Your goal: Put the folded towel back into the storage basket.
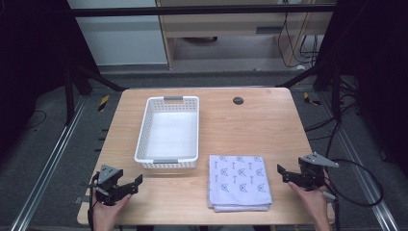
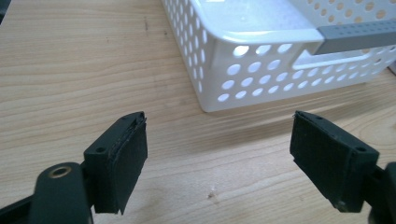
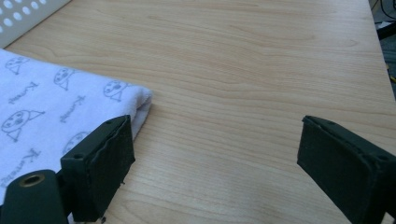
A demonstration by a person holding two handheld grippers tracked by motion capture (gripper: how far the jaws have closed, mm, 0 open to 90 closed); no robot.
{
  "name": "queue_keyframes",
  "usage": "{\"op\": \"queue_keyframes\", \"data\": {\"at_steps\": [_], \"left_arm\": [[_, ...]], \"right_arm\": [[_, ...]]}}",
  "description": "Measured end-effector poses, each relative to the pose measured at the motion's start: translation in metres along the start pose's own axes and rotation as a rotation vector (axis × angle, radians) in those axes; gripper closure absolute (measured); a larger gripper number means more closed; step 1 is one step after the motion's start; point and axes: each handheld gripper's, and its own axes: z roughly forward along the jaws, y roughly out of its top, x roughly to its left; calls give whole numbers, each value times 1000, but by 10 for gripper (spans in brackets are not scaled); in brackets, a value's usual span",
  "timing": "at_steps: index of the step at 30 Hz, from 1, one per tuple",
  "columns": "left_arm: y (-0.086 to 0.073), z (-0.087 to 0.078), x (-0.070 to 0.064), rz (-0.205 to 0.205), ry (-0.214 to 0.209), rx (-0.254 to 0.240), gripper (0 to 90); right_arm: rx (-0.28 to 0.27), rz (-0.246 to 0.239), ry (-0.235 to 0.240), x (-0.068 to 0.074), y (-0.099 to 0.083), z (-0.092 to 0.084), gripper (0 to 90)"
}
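We are holding two grippers over a wooden table (image 1: 269, 125), one at each lower corner of the high view. The left gripper (image 1: 136, 182) is sitting at lower left, its jaws standing wide apart with nothing between them. In the left gripper view, the left gripper (image 2: 217, 156) is facing bare wood, and a white basket (image 2: 261, 70) with a grey handle is filling the upper right of the frame, near the jaws but clear of them.

The right gripper (image 1: 282, 174) is waiting at lower right, likewise released and empty. In the right gripper view, the right gripper (image 3: 215, 161) is showing bare wood between its jaws, while a folded cloth (image 3: 51, 112), pale with small printed figures, is lying at the left of the frame, its corner just beside the left-hand jaw; we cannot tell whether they are touching.

From above, the cloth (image 1: 239, 182) is resting flat at lower centre, between the two grippers and nearer the right one. The basket (image 1: 142, 139) is standing empty just above and left of it, close beside the cloth.
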Motion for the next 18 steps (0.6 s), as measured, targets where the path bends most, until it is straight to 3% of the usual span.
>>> {"op": "queue_keyframes", "data": {"at_steps": [9,18], "left_arm": [[0,-1,-18,39,-23,-10,183],[0,0,-29,49,-62,-18,183]], "right_arm": [[-1,-31,19,10,3,-1,112],[-4,-40,45,14,5,-3,150]]}}
